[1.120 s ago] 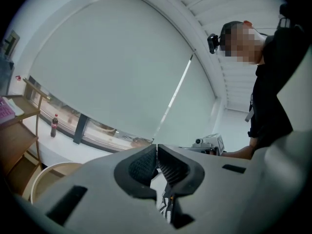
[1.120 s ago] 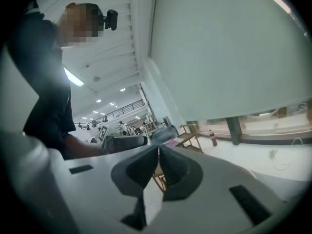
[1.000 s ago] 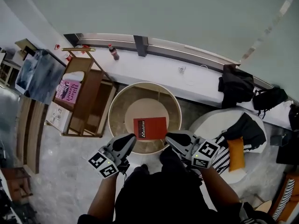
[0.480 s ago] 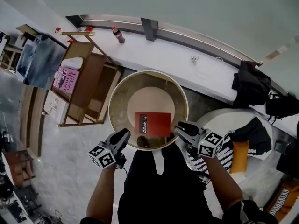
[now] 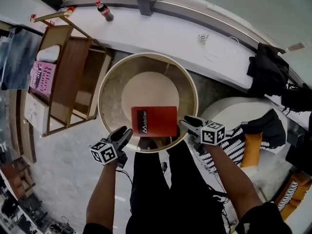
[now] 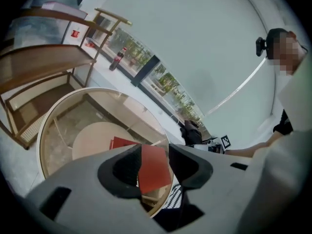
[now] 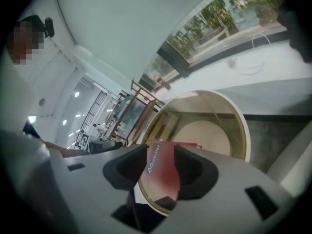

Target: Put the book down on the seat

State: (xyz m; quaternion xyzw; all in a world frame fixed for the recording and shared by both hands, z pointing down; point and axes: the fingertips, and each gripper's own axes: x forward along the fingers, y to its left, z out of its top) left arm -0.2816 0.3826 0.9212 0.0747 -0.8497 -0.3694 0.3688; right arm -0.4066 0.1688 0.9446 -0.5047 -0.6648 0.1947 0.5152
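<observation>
The flat red book (image 5: 154, 121) lies on the round beige-rimmed seat (image 5: 109, 89), its long axis running from your left tool (image 5: 124, 131) to your right tool (image 5: 185, 124), whose jaws have just been opening and grip nothing.

Lounge or furniture showroom: round seat (image 5: 100, 104), wooden shelf unit (image 5: 73, 77), white pouf (image 5: 229, 112) with cushions (image 5: 251, 149), long window ledge (image 5: 161, 28).

A red book (image 5: 154, 121) is laid flat on the near side of the round seat (image 5: 146, 87), which is set on the pale stone floor (image 5: 63, 155).
</observation>
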